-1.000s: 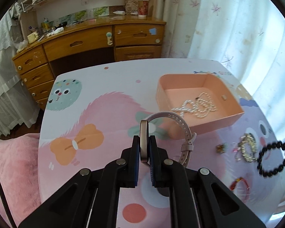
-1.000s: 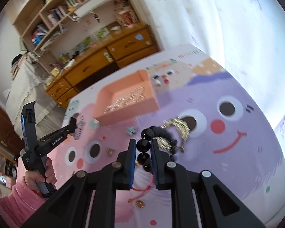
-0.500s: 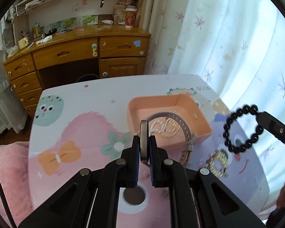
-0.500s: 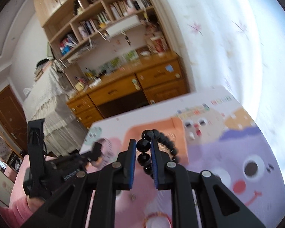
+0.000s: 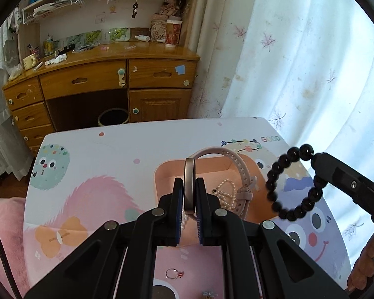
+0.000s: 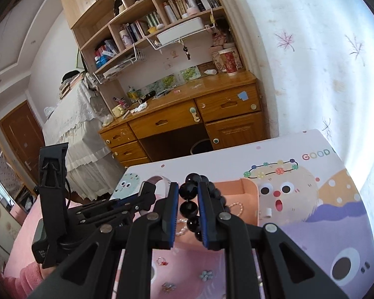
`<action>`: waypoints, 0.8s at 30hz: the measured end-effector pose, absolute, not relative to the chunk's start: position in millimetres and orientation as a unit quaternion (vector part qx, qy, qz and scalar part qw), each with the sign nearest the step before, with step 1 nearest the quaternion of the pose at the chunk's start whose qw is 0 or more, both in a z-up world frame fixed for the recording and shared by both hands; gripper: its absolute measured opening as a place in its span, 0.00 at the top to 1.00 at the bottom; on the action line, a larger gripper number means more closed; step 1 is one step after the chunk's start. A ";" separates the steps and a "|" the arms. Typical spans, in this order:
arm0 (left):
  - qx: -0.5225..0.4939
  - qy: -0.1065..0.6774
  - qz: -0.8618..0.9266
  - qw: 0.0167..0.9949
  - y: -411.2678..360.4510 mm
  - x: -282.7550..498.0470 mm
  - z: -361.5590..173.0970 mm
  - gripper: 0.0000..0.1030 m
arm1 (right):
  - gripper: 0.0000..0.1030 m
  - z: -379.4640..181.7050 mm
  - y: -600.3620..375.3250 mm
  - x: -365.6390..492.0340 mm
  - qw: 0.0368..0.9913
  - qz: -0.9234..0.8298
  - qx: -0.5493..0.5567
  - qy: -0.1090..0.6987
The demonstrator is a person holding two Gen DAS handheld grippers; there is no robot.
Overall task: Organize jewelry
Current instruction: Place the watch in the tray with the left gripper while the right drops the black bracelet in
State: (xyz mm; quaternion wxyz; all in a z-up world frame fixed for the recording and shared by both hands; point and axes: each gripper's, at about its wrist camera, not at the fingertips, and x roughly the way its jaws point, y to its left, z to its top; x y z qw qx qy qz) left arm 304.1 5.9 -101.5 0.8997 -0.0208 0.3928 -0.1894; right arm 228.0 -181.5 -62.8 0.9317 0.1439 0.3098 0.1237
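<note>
My left gripper (image 5: 189, 194) is shut on a wristwatch (image 5: 189, 184), gripping its metal case edge-on; the pale pink strap (image 5: 239, 167) arches over to the right. It hangs above the peach tray (image 5: 162, 174), which holds a pearl necklace (image 5: 225, 189). My right gripper (image 6: 189, 199) is shut on a black bead bracelet (image 6: 189, 190), held above the same tray (image 6: 249, 186). In the left wrist view the bracelet (image 5: 286, 186) dangles from the right gripper's finger (image 5: 336, 172) at the tray's right side.
The cartoon-printed tabletop (image 5: 112, 154) carries a small ring with a red stone (image 5: 173, 272) and flower-shaped pieces (image 6: 206, 275) near its front. A wooden desk (image 5: 99, 79) with shelves stands behind, curtains (image 5: 299, 62) to the right. A hand (image 5: 364, 261) holds the right gripper.
Both grippers rose and moved toward the tray with their loads. The bracelet left the tabletop and now hangs by the tray; the watch now sits over the tray.
</note>
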 end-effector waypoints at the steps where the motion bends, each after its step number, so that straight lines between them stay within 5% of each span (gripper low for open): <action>1: -0.024 0.396 -0.187 0.899 5.1 305.8 -104.1 0.93 | 0.85 -65.0 -183.0 231.1 0.930 0.124 0.145 0.314; 5: -0.041 0.411 -0.177 0.893 3.2 310.3 -112.5 0.89 | 0.85 -81.7 -193.7 245.4 0.917 0.110 0.162 0.349; 8: -0.039 0.425 -0.159 0.890 0.5 313.1 -117.4 0.53 | 0.67 -93.0 -201.8 252.8 0.899 0.116 0.182 0.380; 9: -0.033 0.426 -0.148 0.892 -0.7 312.4 -118.0 0.50 | 0.62 -94.7 -204.8 252.9 0.897 0.116 0.185 0.384; 16: -0.054 0.442 -0.135 0.885 1.9 305.6 -118.1 0.49 | 0.57 -85.4 -216.6 242.4 0.905 0.128 0.150 0.377; 24: -0.078 0.469 -0.106 0.873 2.7 272.2 -125.6 0.30 | 0.47 -90.2 -235.6 215.5 0.889 0.137 0.118 0.421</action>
